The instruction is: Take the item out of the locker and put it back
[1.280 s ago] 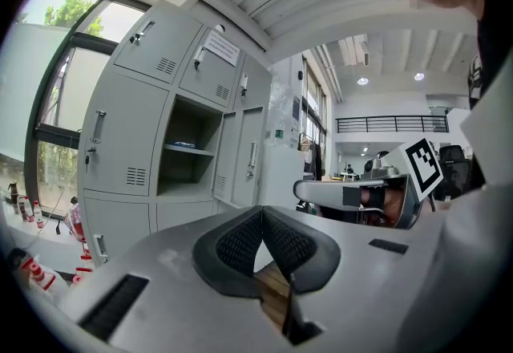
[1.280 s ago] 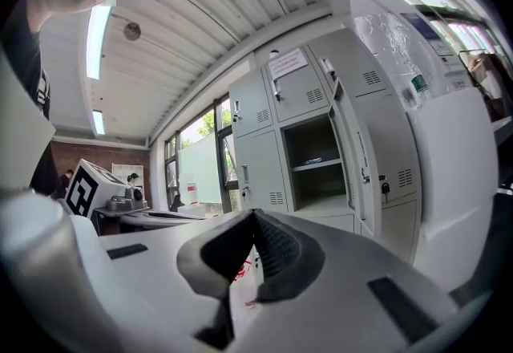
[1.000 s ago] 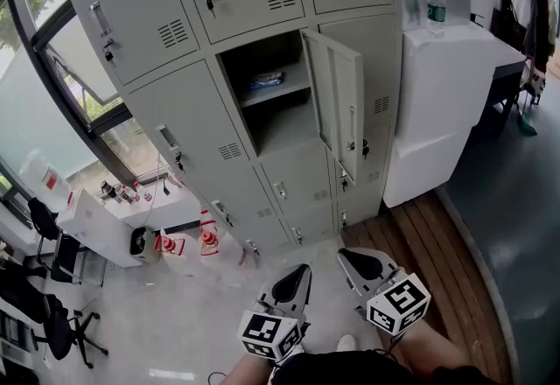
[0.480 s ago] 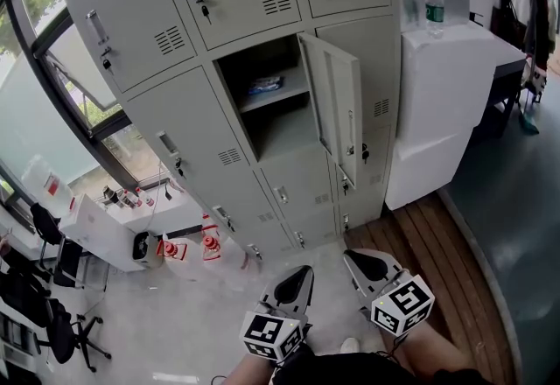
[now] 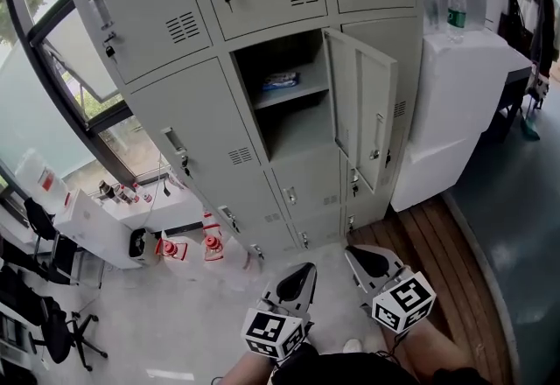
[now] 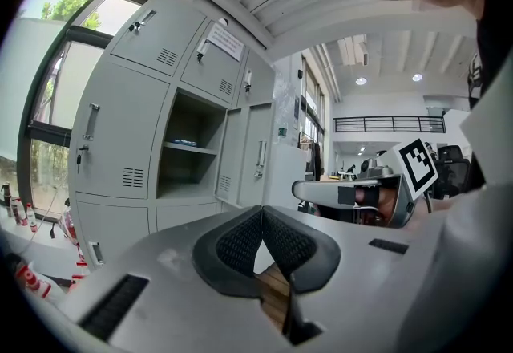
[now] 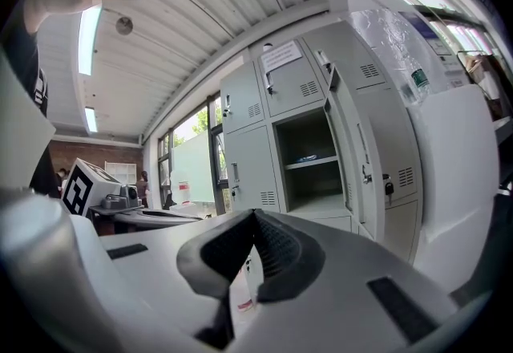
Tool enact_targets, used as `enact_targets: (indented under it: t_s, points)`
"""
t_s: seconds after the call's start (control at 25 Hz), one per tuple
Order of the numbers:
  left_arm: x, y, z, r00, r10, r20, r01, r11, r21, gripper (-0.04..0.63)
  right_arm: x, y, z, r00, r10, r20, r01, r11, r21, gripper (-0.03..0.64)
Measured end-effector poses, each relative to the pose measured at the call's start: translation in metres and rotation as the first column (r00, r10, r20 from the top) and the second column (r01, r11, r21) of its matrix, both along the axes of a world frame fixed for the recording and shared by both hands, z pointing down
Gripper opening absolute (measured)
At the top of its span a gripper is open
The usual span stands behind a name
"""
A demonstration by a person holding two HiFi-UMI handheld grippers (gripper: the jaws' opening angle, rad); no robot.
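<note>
My left tool [image 5: 300,271] and right tool [image 5: 352,254], both closed on nothing, sit low before the locker [image 5: 201,121]; the packet [image 5: 282,80] lies crosswise on its open shelf [image 5: 302,95], high ahead, likelier my left tool's reach

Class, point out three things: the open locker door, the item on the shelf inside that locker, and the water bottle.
open locker door [image 5: 363,112]: head view, middle of its inner face.
item [image 5: 282,80]: head view, middle of its visible front.
water bottle [image 5: 454,14]: head view, on its label.
</note>
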State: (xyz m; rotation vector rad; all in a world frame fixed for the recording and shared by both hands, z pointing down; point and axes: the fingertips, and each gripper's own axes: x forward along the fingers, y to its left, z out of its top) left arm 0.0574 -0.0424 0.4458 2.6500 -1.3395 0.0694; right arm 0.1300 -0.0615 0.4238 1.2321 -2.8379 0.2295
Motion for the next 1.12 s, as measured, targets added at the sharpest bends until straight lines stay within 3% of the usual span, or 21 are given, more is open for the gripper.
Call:
enact_targets:
  t_s: [0.72,1.12]
  points:
    - [-0.094,-0.090,-0.008,0.999,0.052,-0.006,-0.052,0.998,0.031,0.017,-0.092,-0.110,-0.038,0.987,0.049,-0.151,-0.029,0.990,0.135,0.051]
    - [-0.127,-0.131,-0.017,0.991,0.134,-0.024,-0.133,0.990,0.051,0.017,-0.124,-0.174,-0.066,0.941,0.110,-0.320,-0.035,0.973,0.230,0.051]
